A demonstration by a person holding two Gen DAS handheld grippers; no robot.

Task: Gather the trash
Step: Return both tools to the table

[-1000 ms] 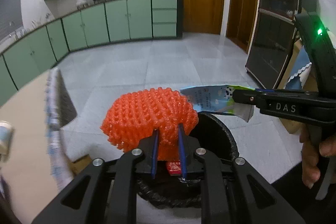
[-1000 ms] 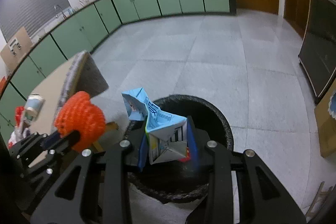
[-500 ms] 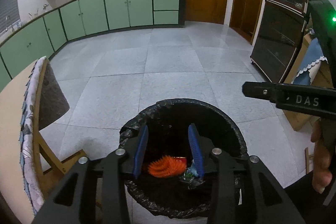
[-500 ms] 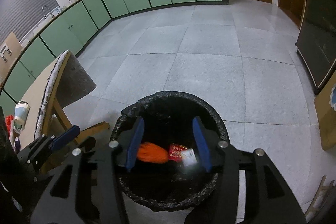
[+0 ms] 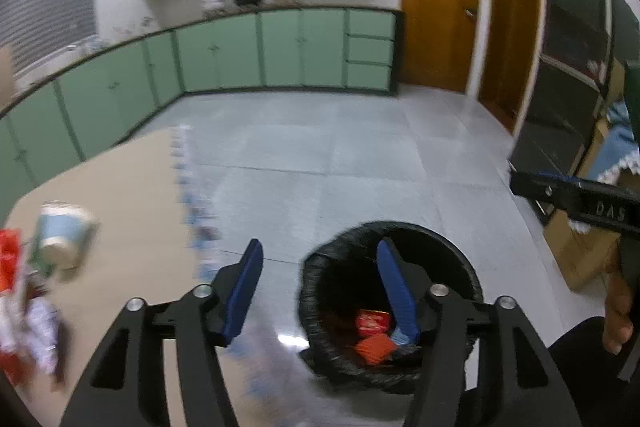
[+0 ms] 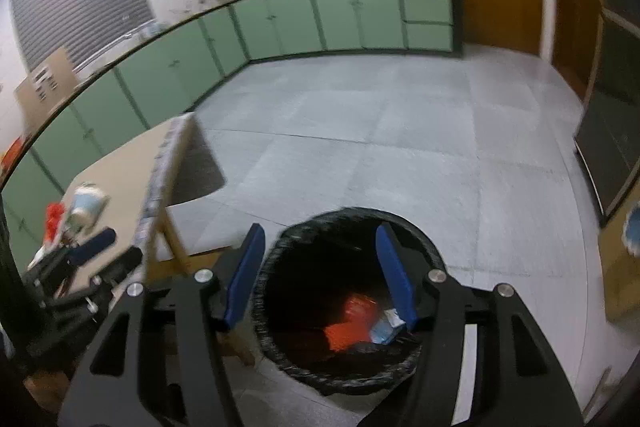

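Green cabinets (image 5: 280, 51), grey tiled floor (image 5: 340, 155), wooden doors (image 5: 438, 7)

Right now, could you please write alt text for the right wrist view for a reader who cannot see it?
The right claw, empty with jaws opening, hangs above a black-lined trash bin holding orange netting and a crumpled blue carton. To the left is a wooden table with a blue-and-white cup and the left claw, green cabinets beyond the tiled floor.

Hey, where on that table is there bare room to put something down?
The table is bare from the blue-and-white cup to its patterned edge and back toward the green cabinets. Its near left corner is crowded with red and white litter.
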